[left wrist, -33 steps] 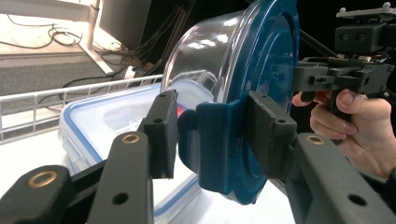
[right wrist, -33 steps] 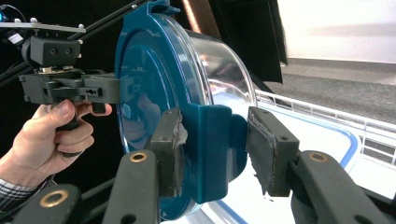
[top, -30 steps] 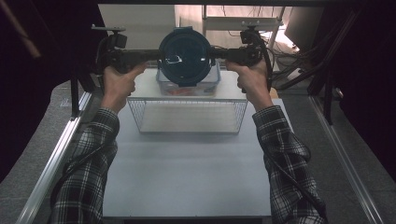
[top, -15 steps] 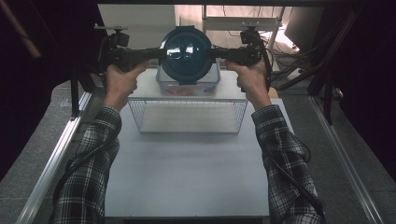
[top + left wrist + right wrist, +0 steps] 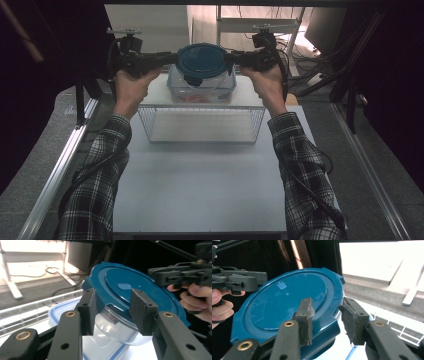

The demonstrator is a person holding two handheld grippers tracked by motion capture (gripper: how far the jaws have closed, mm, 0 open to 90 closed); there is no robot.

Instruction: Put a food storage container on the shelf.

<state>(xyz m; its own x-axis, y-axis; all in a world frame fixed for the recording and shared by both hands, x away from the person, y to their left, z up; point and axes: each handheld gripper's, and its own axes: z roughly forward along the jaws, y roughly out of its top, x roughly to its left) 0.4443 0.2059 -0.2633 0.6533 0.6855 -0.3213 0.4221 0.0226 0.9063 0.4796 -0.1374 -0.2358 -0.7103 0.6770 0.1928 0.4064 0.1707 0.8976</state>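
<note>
Held up at twelve o'clock over the table, the round glass bowl [image 5: 117,327] with its blue snap lid [image 5: 202,60] hangs between both tools, above a clear lidded box [image 5: 200,90] and beyond the wire basket [image 5: 200,122]. The left gripper [image 5: 116,311] and right gripper [image 5: 327,320] each clamp the lid's rim at nine and three; the right jaws have just been closing. Glass looks heavy, breakable and slick, so the rim flanges seem the safest hold.
</note>
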